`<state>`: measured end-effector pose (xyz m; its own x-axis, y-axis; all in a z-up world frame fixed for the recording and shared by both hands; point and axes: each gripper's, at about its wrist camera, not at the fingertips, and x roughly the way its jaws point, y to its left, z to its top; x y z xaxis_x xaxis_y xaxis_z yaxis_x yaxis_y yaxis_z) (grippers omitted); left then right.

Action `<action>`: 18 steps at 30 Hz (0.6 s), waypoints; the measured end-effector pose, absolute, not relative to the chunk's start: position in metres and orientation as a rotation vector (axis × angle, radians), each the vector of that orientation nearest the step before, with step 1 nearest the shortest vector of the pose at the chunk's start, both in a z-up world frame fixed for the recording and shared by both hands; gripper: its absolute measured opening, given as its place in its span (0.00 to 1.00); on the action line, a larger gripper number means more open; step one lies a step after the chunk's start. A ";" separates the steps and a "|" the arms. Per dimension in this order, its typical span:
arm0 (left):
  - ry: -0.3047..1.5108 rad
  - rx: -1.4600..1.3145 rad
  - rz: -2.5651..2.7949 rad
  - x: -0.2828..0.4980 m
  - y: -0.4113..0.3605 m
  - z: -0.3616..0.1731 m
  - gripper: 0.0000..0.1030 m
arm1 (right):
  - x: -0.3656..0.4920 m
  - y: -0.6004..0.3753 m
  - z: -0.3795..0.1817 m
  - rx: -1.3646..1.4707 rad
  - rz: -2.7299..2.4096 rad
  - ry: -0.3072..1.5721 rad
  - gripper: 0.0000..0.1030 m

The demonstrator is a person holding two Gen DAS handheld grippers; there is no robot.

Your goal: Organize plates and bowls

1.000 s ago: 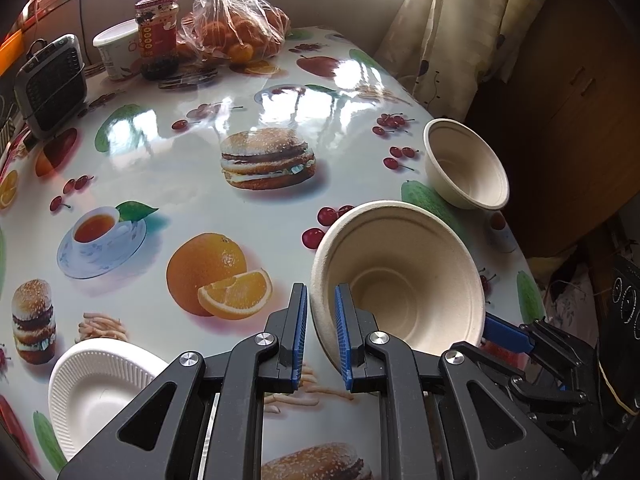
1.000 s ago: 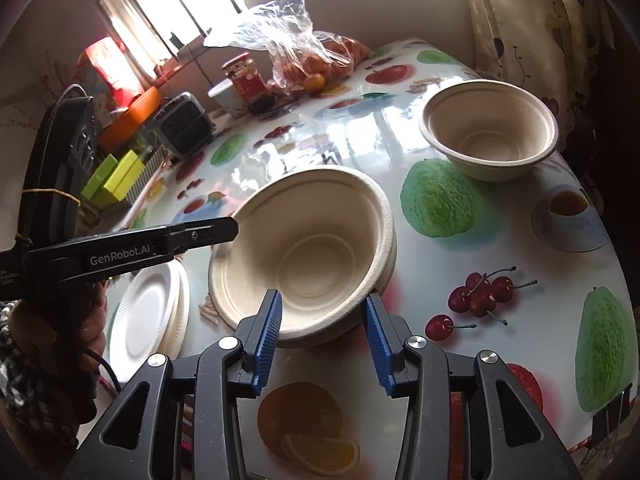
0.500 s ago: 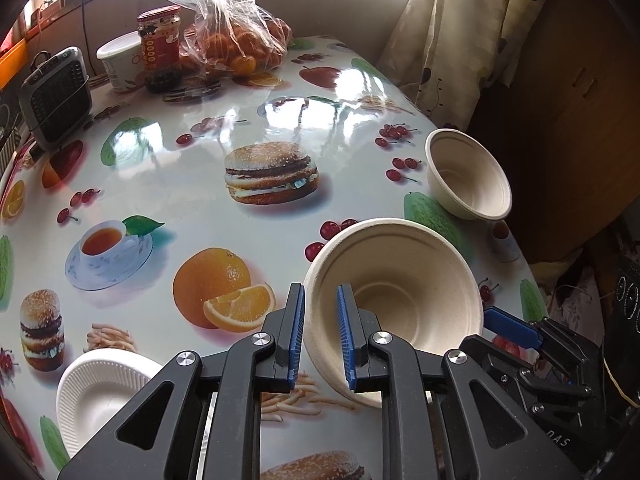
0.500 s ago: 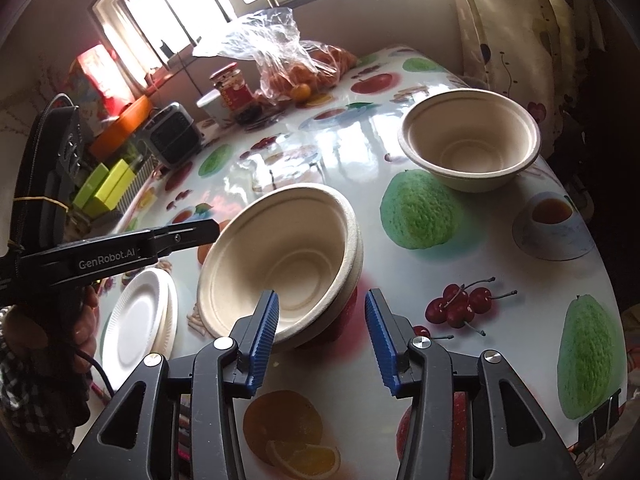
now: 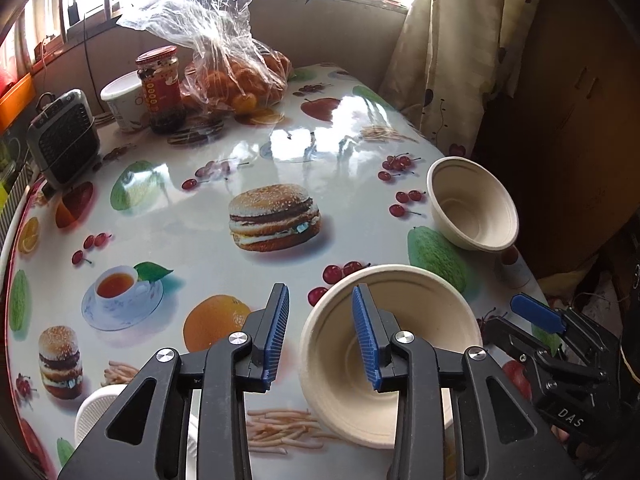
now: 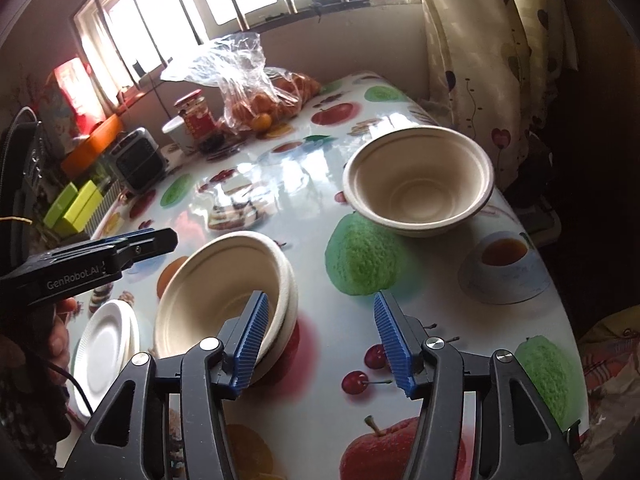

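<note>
A stack of beige paper bowls (image 5: 404,336) (image 6: 224,300) rests on the fruit-print table near its front. My left gripper (image 5: 322,340) is open, its jaws on either side of the stack's left rim without gripping it. My right gripper (image 6: 320,340) is open and empty, just right of the stack. A single beige bowl (image 5: 472,204) (image 6: 418,186) stands at the table's right edge. White paper plates (image 6: 106,346) (image 5: 94,412) lie stacked at the front left.
At the back of the table (image 5: 200,216) stand a bag of oranges (image 5: 236,76), a red-labelled jar (image 5: 160,88), a white tub (image 5: 120,100) and a small grey heater (image 5: 62,140). A curtain (image 5: 440,48) hangs at the right.
My left gripper has opened and let go of the bowl stack, which now sits flat on the table. My right gripper has opened wider and shifted to the right of the stack.
</note>
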<state>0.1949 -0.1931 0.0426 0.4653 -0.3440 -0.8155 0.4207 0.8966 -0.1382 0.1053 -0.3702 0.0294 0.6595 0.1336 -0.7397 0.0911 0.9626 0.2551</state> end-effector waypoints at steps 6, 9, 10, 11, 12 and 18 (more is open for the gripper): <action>0.928 0.131 -0.482 0.198 -0.213 0.051 0.39 | 0.111 -0.391 0.034 0.257 -0.052 0.822 0.57; 0.913 0.142 -0.493 0.201 -0.224 0.055 0.39 | 0.113 -0.404 0.036 0.251 -0.094 0.811 0.58; 0.902 0.150 -0.497 0.201 -0.227 0.056 0.40 | 0.113 -0.408 0.037 0.248 -0.105 0.807 0.58; 0.896 0.154 -0.502 0.202 -0.231 0.058 0.42 | 0.114 -0.411 0.037 0.245 -0.114 0.804 0.58; 0.896 0.155 -0.511 0.203 -0.235 0.058 0.44 | 0.115 -0.415 0.037 0.243 -0.123 0.801 0.58; 0.892 0.178 -0.531 0.212 -0.257 0.059 0.49 | 0.123 -0.431 0.038 0.202 -0.182 0.791 0.58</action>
